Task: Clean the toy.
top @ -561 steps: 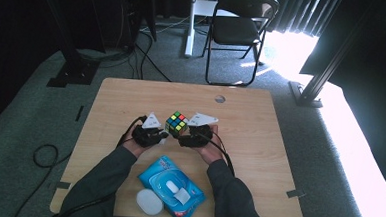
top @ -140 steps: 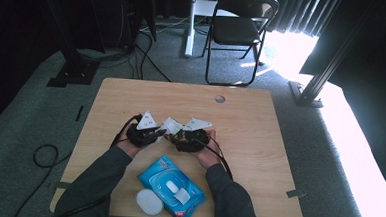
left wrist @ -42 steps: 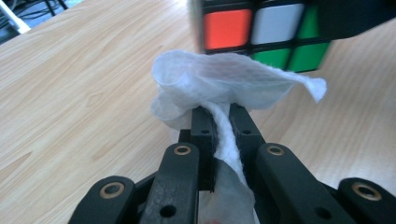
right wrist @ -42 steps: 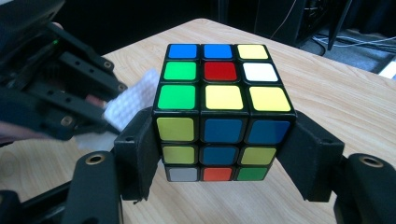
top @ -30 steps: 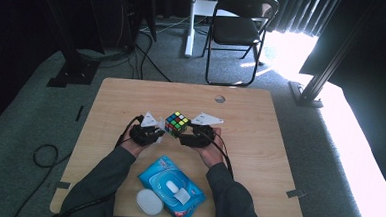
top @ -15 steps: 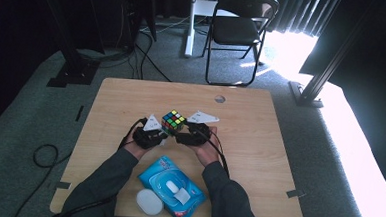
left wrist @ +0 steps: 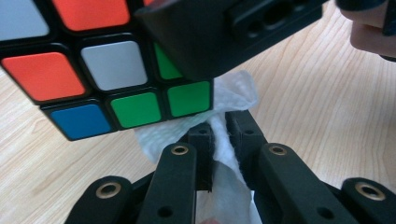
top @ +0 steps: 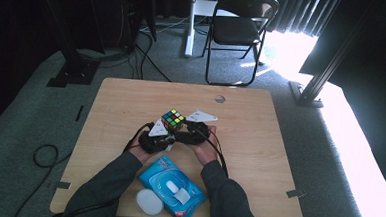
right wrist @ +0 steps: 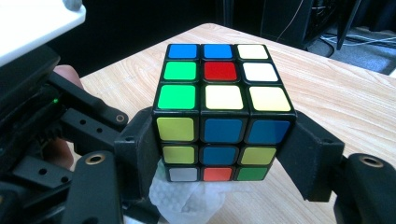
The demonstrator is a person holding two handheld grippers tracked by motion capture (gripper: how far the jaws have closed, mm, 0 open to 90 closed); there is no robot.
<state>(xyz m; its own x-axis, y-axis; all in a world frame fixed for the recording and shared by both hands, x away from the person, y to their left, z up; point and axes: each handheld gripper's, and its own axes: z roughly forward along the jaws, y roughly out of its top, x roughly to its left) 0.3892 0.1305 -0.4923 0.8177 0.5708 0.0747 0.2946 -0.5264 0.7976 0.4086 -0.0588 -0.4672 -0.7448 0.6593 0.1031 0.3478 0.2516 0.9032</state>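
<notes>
A scrambled colour cube (top: 173,119) is lifted a little above the wooden table (top: 259,142), and my right gripper (top: 189,131) is shut on it. In the right gripper view the two black jaws press the cube (right wrist: 224,116) on its left and right sides. My left gripper (left wrist: 219,135) is shut on a crumpled white wipe (left wrist: 233,93) and holds it against the lower edge of the cube (left wrist: 107,70). The wipe (right wrist: 187,198) pokes out under the cube in the right gripper view, where my left gripper (right wrist: 60,126) sits at the left. From above, the left gripper (top: 155,136) is at the cube's near left.
A blue pack of wet wipes (top: 174,187) lies at the table's near edge between the person's forearms, with a white round lid (top: 148,202) beside it. A cable hole (top: 220,98) is at the far side. A folding chair (top: 238,25) stands beyond the table.
The left gripper has edged in closer under the cube's near-left side. The cube and right gripper have shifted very slightly left.
</notes>
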